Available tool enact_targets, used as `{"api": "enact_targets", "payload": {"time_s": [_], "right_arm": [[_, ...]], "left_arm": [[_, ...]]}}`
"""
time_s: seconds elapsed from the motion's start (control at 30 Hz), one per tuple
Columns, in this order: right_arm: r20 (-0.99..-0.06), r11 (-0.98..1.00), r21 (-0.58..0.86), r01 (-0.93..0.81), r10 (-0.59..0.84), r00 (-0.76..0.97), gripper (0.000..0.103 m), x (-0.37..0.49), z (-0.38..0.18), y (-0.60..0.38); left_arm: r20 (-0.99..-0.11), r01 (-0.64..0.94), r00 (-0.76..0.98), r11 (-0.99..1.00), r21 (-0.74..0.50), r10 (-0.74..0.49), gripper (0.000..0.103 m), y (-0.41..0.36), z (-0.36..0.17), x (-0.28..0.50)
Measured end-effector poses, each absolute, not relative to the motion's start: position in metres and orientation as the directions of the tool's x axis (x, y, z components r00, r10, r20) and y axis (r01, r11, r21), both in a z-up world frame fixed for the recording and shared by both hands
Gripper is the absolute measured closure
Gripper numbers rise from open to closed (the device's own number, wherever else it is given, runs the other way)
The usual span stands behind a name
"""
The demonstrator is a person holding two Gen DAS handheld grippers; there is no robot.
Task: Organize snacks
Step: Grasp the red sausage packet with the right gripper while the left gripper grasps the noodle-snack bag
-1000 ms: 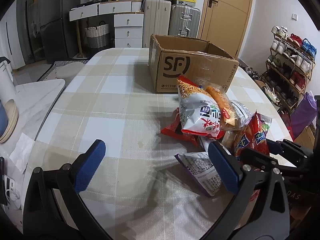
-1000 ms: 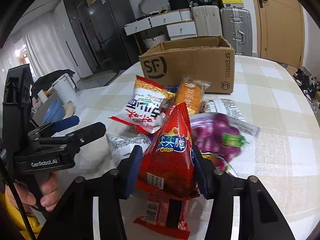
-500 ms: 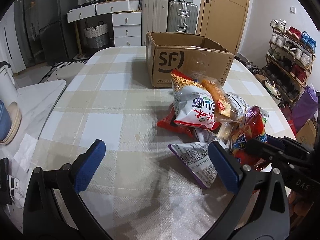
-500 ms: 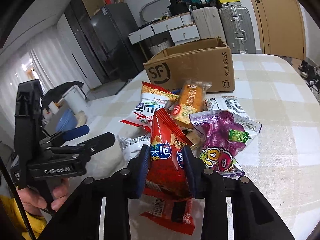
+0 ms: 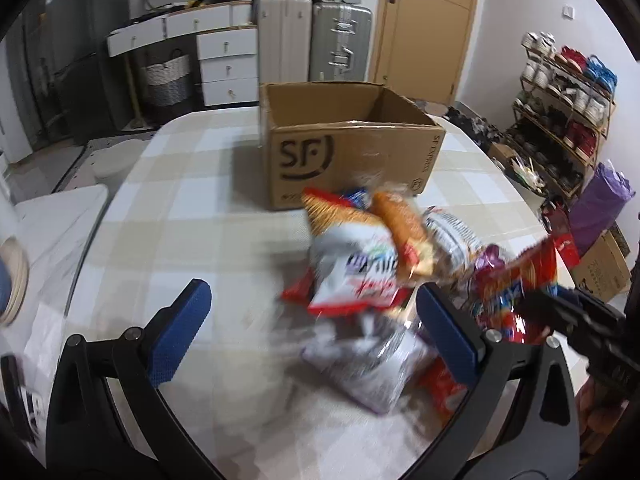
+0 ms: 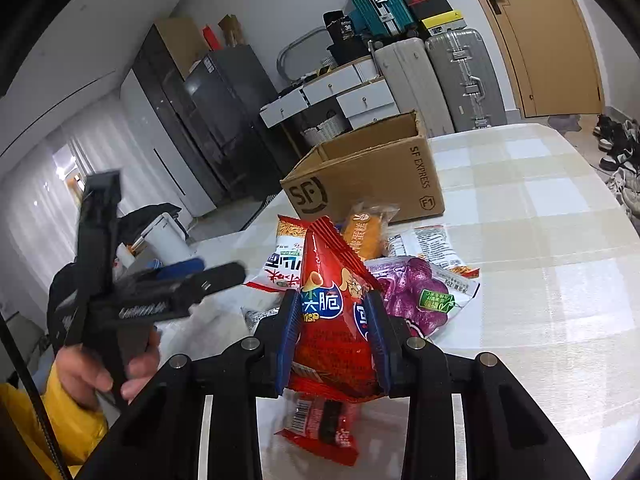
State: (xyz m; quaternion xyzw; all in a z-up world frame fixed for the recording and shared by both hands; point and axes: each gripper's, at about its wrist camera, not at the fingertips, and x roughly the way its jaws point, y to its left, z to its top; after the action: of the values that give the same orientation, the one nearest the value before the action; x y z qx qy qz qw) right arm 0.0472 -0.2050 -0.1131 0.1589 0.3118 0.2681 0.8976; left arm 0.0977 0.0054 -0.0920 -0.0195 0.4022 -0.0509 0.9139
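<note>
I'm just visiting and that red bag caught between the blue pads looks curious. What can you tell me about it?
The red snack bag is a glossy, crinkly foil pouch shaped like a tall triangle, its serrated top seal pointing up. It carries a blue label with white characters, a cartoon figure and small print lower down. The right gripper is shut on its middle, squeezing it upright above a flat red packet on the checked tablecloth. Snacks lie behind it, before the open cardboard box.

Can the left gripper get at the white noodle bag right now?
Probably yes: the left gripper is open and empty, and the white noodle bag lies on top of the pile just ahead, nothing covering it.
</note>
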Motion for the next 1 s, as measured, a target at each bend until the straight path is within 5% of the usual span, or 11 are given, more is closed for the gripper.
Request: {"api": "enact_targets", "payload": {"time_s": [0.23, 0.4, 0.6, 1.0], "right_arm": [[-0.456, 0.793, 0.463, -0.396, 0.596, 0.661, 0.070, 0.046, -0.113, -0.212], [-0.443, 0.775, 0.487, -0.402, 0.616, 0.651, 0.070, 0.051, -0.115, -0.216], [-0.446, 0.770, 0.495, -0.403, 0.623, 0.642, 0.070, 0.054, -0.118, -0.215], [-0.448, 0.783, 0.489, -0.385, 0.604, 0.659, 0.070, 0.049, -0.109, -0.213]], "left_arm": [[-0.788, 0.116, 0.586, 0.982, -0.149, -0.189, 0.002, 0.000, -0.105, 0.152], [-0.813, 0.178, 0.522, 0.965, -0.193, -0.259, 0.039, -0.007, -0.123, 0.170], [-0.785, 0.208, 0.534, 0.949, -0.236, -0.312, 0.061, -0.004, -0.124, 0.163], [-0.741, 0.214, 0.565, 0.932, -0.292, -0.362, 0.072, 0.019, -0.112, 0.143]]}}
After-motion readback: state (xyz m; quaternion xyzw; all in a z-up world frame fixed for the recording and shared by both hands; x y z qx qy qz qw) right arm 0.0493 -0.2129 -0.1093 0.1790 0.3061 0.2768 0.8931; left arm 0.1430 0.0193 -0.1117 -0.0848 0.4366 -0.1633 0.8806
